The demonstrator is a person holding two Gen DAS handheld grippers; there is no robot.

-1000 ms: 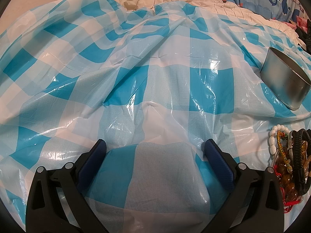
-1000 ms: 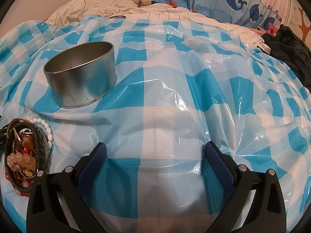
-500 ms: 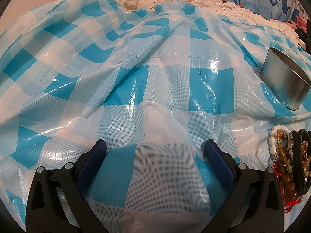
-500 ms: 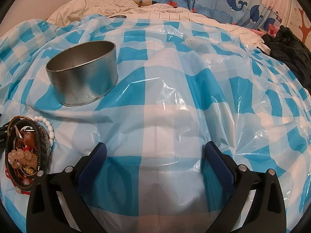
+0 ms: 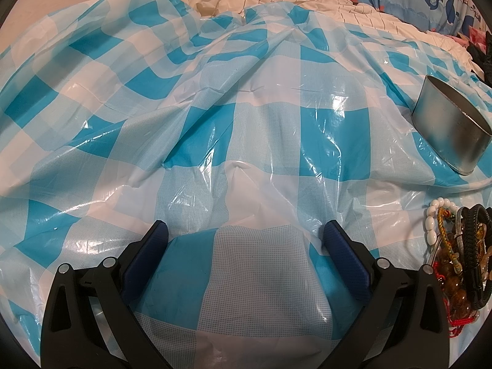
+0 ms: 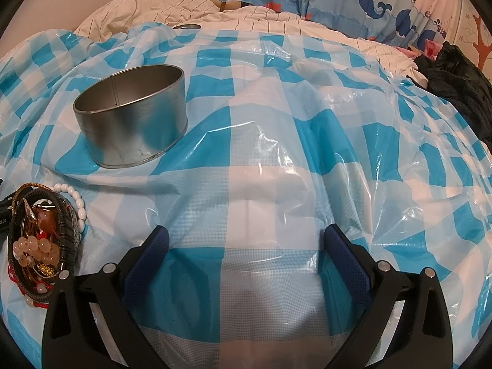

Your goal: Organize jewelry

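Both hand-held grippers hover spread wide with nothing between their blue-padded fingers. Seen from its own camera, the left gripper (image 5: 246, 233) sits low over a crinkled blue-and-white checked plastic sheet (image 5: 215, 129) that covers a bed. From the other camera, the right gripper (image 6: 246, 240) hangs over the same sheet (image 6: 307, 153), further to the right.

One container stands upright on the sheet: a round, shallow, open-topped silver metal tin (image 6: 132, 117). From the right wrist view its inner wall is bare metal with a vertical seam; the floor of the tin is not visible, so its contents cannot be told. In the left wrist view the tin (image 5: 449, 132) appears at the far right edge.

Near the tin, on its near side and apart from it, lies a tangled pile of bracelets (image 6: 43, 240) on the sheet, outside any container. It lies to the left of the right gripper and to the right of the left gripper, touched by neither. In the pile are a white bead bracelet (image 6: 77, 203), a black braided band (image 6: 66, 233), a strand of pale pink beads (image 6: 33, 249), an amber-brown stone and red cord. In the left wrist view the same pile (image 5: 461, 252) shows white beads, a green-and-yellow cord and dark bands.

Behind the sheet lie a cream striped quilt (image 6: 184, 9) and blue whale-patterned bedding (image 6: 369, 3).
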